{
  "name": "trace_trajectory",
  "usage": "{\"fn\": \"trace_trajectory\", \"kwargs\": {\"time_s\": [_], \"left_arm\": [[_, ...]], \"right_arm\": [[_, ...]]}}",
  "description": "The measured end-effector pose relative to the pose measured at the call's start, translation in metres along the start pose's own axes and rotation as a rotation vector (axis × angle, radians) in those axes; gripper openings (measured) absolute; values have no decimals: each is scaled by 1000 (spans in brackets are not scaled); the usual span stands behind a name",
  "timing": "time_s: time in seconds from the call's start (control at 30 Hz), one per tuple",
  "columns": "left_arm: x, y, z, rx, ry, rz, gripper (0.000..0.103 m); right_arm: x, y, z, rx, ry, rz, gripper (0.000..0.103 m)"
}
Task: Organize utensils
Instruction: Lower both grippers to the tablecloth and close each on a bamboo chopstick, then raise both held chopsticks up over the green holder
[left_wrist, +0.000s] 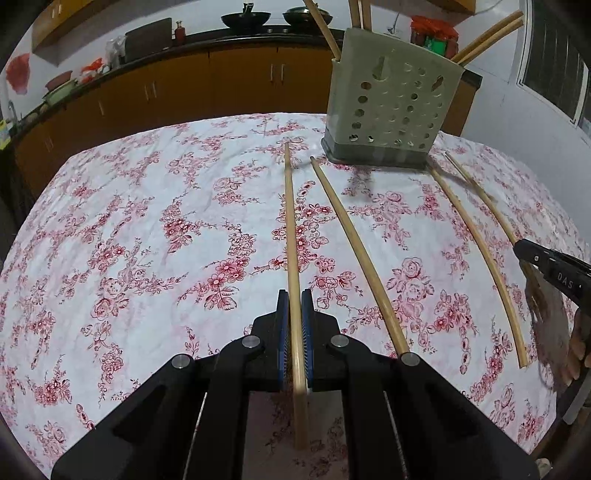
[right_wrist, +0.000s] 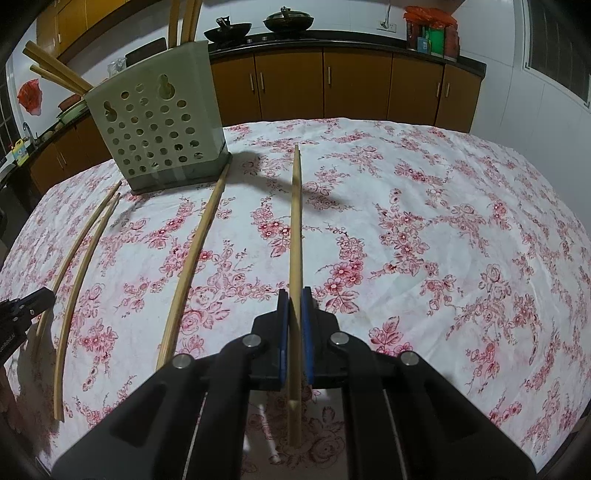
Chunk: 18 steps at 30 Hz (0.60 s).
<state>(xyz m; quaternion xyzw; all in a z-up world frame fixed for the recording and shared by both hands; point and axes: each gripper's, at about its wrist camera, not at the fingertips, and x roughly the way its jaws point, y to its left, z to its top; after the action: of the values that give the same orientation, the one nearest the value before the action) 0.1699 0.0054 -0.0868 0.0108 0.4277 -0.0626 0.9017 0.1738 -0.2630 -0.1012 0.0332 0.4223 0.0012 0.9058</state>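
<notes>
A pale green perforated utensil holder (left_wrist: 391, 107) stands on the floral tablecloth and holds several wooden chopsticks; it also shows in the right wrist view (right_wrist: 159, 129). My left gripper (left_wrist: 295, 299) is shut on a wooden chopstick (left_wrist: 290, 221) that points toward the holder. My right gripper (right_wrist: 294, 297) is shut on another chopstick (right_wrist: 295, 221); it shows at the right edge of the left wrist view (left_wrist: 524, 251). Loose chopsticks lie on the cloth: one (left_wrist: 354, 251) beside my left gripper, another (left_wrist: 476, 243) further right, and one (right_wrist: 192, 266) left of my right gripper.
The table (right_wrist: 443, 206) is covered by a white cloth with red flowers. Behind it runs a kitchen counter with brown cabinets (right_wrist: 354, 85), two woks (right_wrist: 288, 18) and red containers (right_wrist: 430, 29). A window (left_wrist: 554, 59) is on the right wall.
</notes>
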Motion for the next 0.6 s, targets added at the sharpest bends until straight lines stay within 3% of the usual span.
{"fn": "trace_trajectory", "kwargs": {"time_s": [0.4, 0.6], "left_arm": [[-3, -8, -2, 41, 4, 15, 8], [-25, -1, 11, 19, -66, 1, 7]], "right_arm": [[-7, -4, 1, 28, -14, 5, 8], [-46, -18, 22, 74, -142, 14, 8]]}}
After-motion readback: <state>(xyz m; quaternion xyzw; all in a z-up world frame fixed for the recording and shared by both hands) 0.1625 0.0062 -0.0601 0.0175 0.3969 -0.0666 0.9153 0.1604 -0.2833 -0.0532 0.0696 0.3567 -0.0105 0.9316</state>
